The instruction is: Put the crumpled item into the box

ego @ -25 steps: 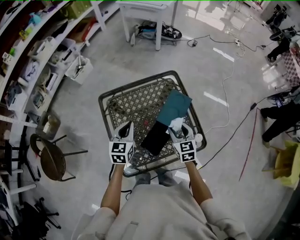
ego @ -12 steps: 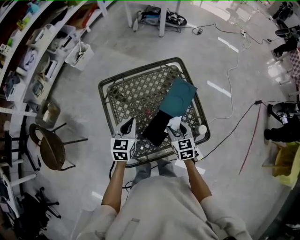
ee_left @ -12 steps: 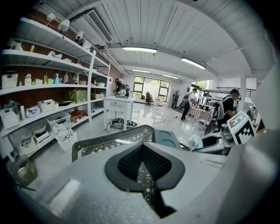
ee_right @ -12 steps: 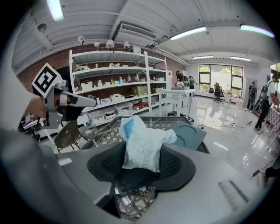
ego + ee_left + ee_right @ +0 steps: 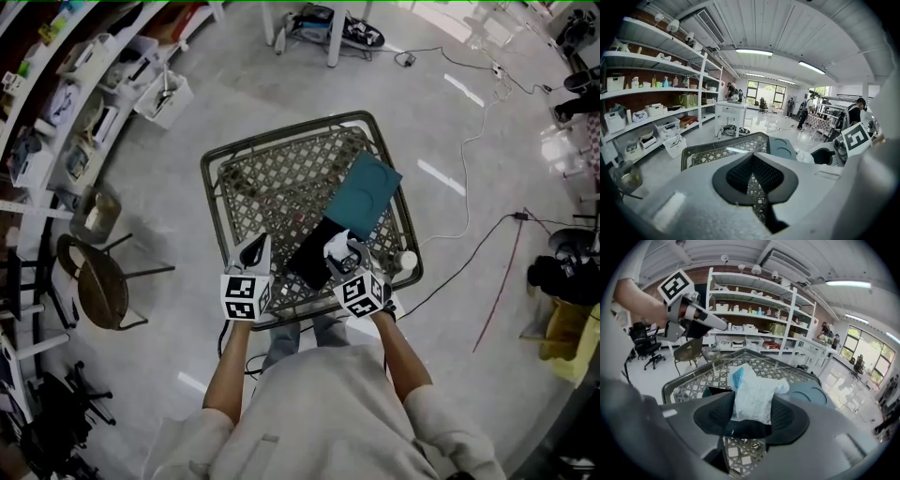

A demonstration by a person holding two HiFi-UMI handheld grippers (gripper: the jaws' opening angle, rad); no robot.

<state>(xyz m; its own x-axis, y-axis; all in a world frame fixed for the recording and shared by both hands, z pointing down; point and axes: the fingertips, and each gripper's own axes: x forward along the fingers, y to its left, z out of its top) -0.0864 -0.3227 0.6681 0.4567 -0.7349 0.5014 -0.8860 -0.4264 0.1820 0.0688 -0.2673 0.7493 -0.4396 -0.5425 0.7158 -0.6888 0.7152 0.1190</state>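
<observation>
- The right tool (image 5: 343, 255) is clamped on the crumpled item (image 5: 752, 393), a white wrapper with a blue patch. The wrapper sticks out above the pads.
- The left tool (image 5: 253, 250) has its jaws together with nothing between them. It hangs over the mesh tabletop (image 5: 267, 202), left of the box (image 5: 307, 264) and apart from it.
- The box is black and open and lies on the near right part of the tabletop. A teal lid (image 5: 366, 195), as it seems, lies just behind it.
- The item is in the air at the right edge of the box, near the opening. From these views one cannot tell whether it touches the box.
- Judged from this, the pick-up is done and the item is brought to the box. It is not yet inside.
- What is left, probably: to bring the item fully over the opening, lower it, part the jaws and take the tool away.
- Writing: no brand or label can be read. The blue patch on the item is too small and wrinkled to read. The cubes on the tools carry only black-and-white square marks, no words.
</observation>
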